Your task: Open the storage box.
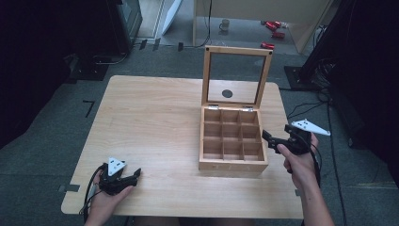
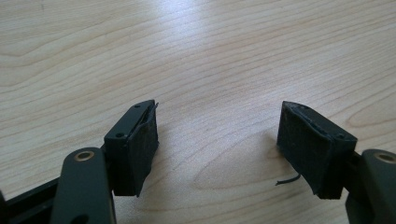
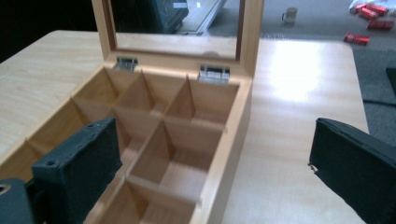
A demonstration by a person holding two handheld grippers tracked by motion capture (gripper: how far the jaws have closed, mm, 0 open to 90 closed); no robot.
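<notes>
Box (image 1: 233, 141), lid up, right of desk (image 1: 155, 127) centre; right hand-held gripper (image 1: 273, 140) gapes empty just beside its right wall, seemingly straddling it, box leftward; left hand-held gripper (image 1: 134, 176), half-open and empty, rests well apart, near corner.

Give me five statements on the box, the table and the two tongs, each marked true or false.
1. The wooden box has its lid raised. True.
2. The box compartments hold tea bags. False: they are empty.
3. The left tongs rest low over the table, open. True.
4. The right tongs are inside the box. False: they are beside its right wall, open.
5. The lid is solid wood. False: it has a clear pane.
</notes>
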